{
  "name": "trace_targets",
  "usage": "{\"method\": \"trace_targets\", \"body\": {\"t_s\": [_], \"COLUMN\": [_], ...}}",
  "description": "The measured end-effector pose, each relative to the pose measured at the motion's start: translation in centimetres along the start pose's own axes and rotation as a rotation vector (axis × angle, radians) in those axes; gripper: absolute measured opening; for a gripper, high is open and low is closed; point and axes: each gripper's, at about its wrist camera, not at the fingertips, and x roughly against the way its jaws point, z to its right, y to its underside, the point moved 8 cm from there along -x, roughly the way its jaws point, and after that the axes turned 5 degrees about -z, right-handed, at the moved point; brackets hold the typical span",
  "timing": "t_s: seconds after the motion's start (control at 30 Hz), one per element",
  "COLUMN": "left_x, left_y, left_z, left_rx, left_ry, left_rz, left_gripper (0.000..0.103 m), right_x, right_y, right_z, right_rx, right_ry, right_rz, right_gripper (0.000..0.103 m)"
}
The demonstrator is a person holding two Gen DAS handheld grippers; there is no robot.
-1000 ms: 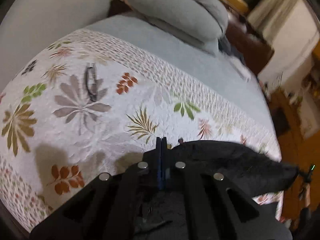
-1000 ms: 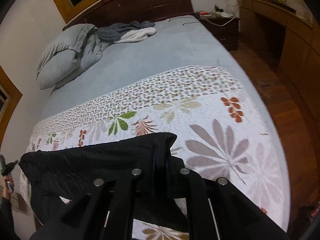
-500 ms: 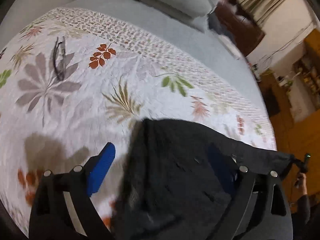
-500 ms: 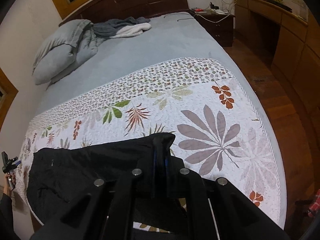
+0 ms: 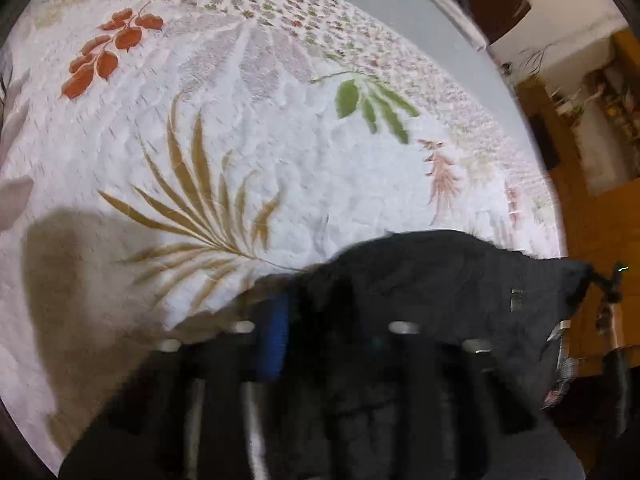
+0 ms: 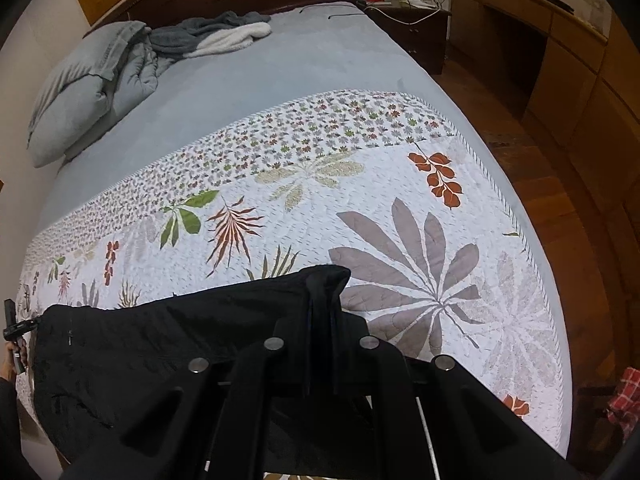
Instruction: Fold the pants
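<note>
The black pants lie spread along the near edge of a white floral quilt. My right gripper is shut on a bunched corner of the pants, with cloth pinched between the jaws. In the left wrist view the pants lie in front of my left gripper. Its blue finger pad shows, with cloth lying across the gap between the fingers. The view is motion-blurred, and the jaws stand partly apart around the cloth.
The quilt covers the foot of a bed with a grey sheet. Grey pillows and a rumpled blanket lie at the head. A wooden floor and a desk are to the right.
My left gripper opened from its shut grip, dropped lower over the pants, and its jaws now stand narrower around the cloth. My right gripper stayed shut on the pants and drew back slightly.
</note>
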Motion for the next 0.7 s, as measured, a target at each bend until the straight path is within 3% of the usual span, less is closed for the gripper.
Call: {"method": "trace_targets", "body": {"t_s": [0.03,0.2,0.37,0.7], "left_x": [0.4,5.0,10.8,21.9], "left_y": [0.2,0.5,2.0,9.1], "left_z": [0.4,2.8,6.7,11.4], "left_rx": [-0.019,-0.035,-0.100,-0.165], "left_ry": [-0.003,0.025,0.017,0.027], "left_rz": [0.005,0.135,0.214,0.375], "left_gripper": [0.011,0.009,0.009,0.009], "right_x": [0.1,0.9,3.1,9.6], "right_y": [0.0,0.0,0.1,2.7], "right_z": [-0.1,-0.2,-0.3,0.4], "right_rx": [-0.002,-0.003,-0.007,-0.014], "right_ry": [-0.001,-0.002,-0.035,-0.107], "right_rz": [0.003,0.019,0.063,0.171], "right_gripper": [0.007,0.007,0.007,0.007]}}
